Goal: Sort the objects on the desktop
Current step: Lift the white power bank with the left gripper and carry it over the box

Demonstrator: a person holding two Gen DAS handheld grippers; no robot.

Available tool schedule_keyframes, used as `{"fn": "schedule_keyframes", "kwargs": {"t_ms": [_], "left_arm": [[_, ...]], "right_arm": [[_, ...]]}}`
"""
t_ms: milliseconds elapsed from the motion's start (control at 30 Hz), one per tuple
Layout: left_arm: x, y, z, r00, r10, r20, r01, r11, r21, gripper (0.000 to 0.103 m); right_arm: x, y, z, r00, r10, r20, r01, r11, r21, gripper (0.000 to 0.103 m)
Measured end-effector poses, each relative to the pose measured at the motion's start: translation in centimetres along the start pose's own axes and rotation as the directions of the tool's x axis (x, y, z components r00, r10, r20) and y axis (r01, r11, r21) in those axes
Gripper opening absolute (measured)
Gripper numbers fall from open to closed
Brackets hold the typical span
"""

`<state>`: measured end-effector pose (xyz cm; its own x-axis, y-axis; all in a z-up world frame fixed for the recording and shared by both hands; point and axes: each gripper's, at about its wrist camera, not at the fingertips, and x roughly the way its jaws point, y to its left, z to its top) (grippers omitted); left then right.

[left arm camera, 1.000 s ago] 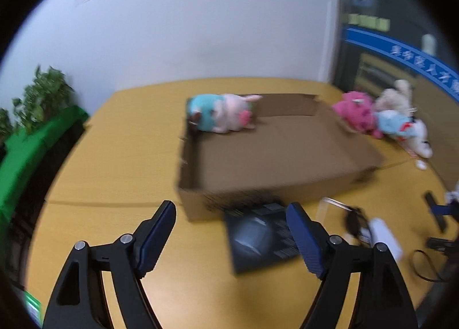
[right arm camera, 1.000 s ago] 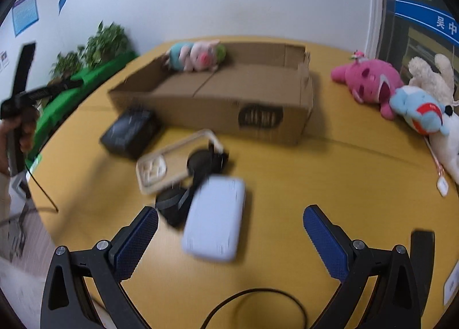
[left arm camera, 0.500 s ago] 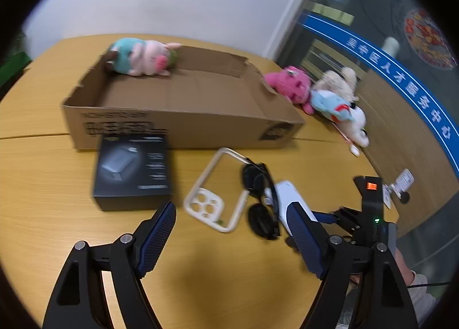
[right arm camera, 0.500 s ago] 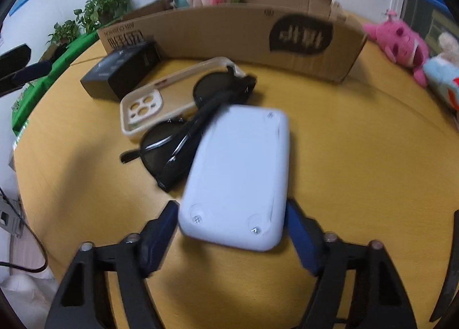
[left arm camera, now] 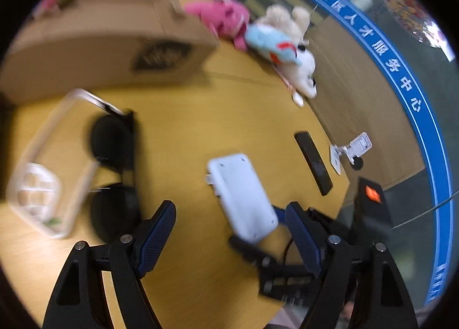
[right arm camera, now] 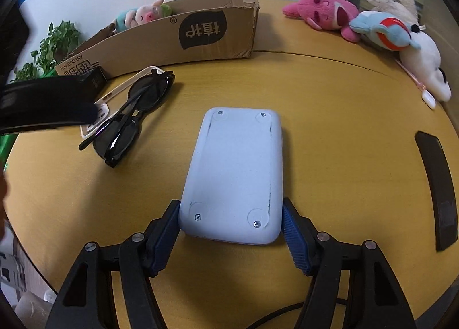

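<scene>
Now your right gripper has its jaws pressed on the two long sides of the pale blue box, at the end nearest you; whether the box rests on the yellow table or is just clear of it cannot be told. Your left gripper hangs with its jaws wide apart and nothing between them, above the table beside the black sunglasses. Those glasses lie partly over a clear phone case, which sits in front of the cardboard box toward the table's far edge. A small pig plush shows over the carton's rim. At the far right corner a pink plush, a blue plush and a white plush lie bunched together. A black remote lies along the right edge
</scene>
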<state>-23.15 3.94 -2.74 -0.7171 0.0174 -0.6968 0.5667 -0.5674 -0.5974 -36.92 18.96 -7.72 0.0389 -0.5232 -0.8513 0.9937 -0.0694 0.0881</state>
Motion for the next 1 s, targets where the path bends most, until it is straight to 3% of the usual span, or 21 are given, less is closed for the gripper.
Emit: {"fn": "schedule_keyframes", "kwargs": {"t_ms": [133, 200, 267, 433, 567, 767, 867, 1000], "left_arm": [[3.4, -0.6, 1.2, 0.996, -0.016, -0.085, 0.014, 1.0, -0.023, 0.065], [4.8, -1.0, 1.8, 0.992, -0.005, -0.124, 0.004, 1.0, -0.01, 0.047], [6.0, -1.4, 1.8, 0.986, 0.042, -0.163, -0.039, 0.999, 0.017, 0.038], [5.3, -0.9, 1.8, 0.989, 0.016, -0.147, -0.015, 1.0, 0.009, 0.031], [2.8, -1.8, 2.8, 0.996, 0.014, -0.083, -0.01, 0.999, 0.049, 0.03], [-4.0, -2.9, 6.3, 0.997, 0.032, 0.071, -0.041, 0.992, 0.12, 0.031], [-8.7, -2.9, 7.6, 0.984, 0.049, 0.172, -0.073, 0.988, 0.137, 0.031], [-16.0, -3.0, 8.9, 0.943, 0.101, 0.318, -0.162, 0.972, 0.17, 0.031]], "right_arm": [[-0.3, -0.3, -0.3, 1.0, 0.019, 0.01, -0.02, 0.999, 0.028, 0.066], [-0.4, -0.4, -0.2, 0.999, 0.032, 0.013, -0.032, 0.999, 0.041, 0.066], [-0.6, -0.5, -0.4, 0.999, 0.041, 0.018, -0.042, 0.998, 0.052, 0.065], [-0.9, -0.9, -0.4, 0.997, 0.073, 0.033, -0.076, 0.992, 0.096, 0.065], [-2.5, 0.0, 0.3, 0.994, 0.062, 0.089, -0.07, 0.994, 0.085, 0.065], [-6.1, 2.6, 5.9, 0.971, 0.054, 0.233, -0.056, 0.998, 0.0, 0.065], [-8.2, 5.1, 9.9, 0.945, 0.076, 0.319, -0.057, 0.996, -0.067, 0.065], [-11.2, 9.5, 15.0, 0.897, 0.13, 0.422, -0.068, 0.985, -0.16, 0.065]]}}
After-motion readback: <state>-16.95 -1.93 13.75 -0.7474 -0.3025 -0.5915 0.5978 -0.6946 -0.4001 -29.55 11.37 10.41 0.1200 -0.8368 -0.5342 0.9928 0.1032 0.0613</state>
